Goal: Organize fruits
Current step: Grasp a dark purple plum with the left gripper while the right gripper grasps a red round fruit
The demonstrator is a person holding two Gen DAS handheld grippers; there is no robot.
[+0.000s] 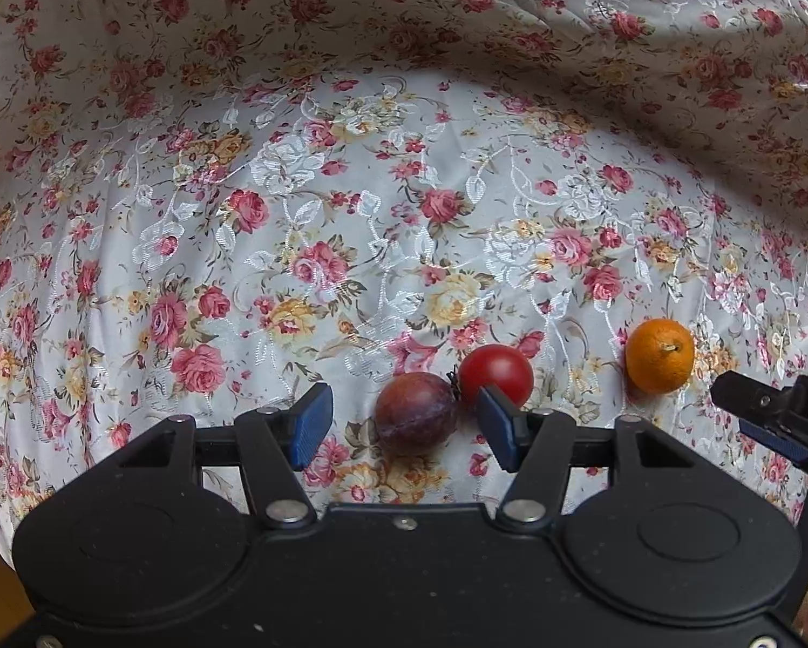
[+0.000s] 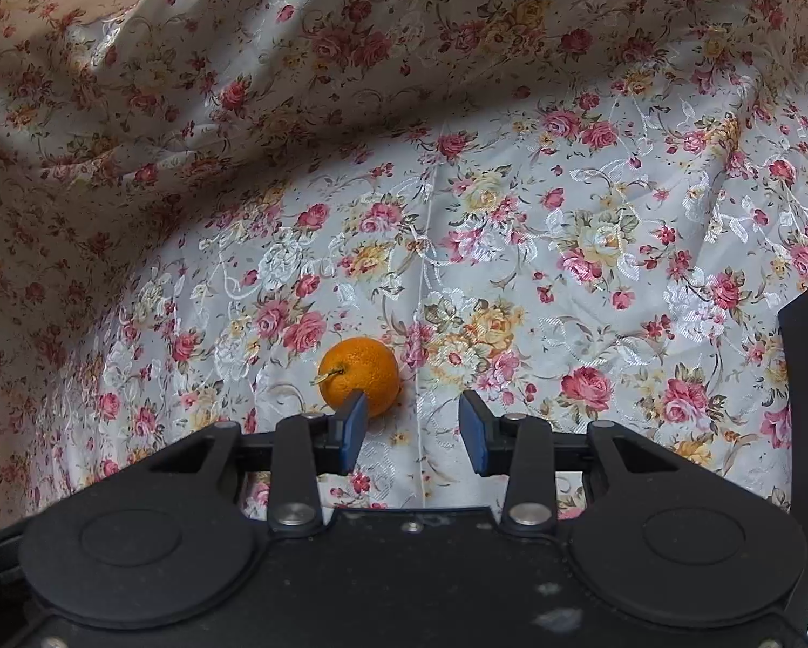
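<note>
my left gripper (image 1: 404,421) fingers were spread around the plum (image 1: 415,411), tomato (image 1: 496,373) touching it; right gripper (image 2: 412,432) gaped empty near the orange (image 2: 359,382).

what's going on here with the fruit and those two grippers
A person is sorting fruit on a floral tablecloth with a handheld gripper in each hand. The left gripper is open, its fingers either side of a dark plum that sits against a red tomato; it has not closed yet. The right gripper is also open and empty, with an orange lying just ahead by its left fingertip. All three fruits rest on the cloth.
</note>
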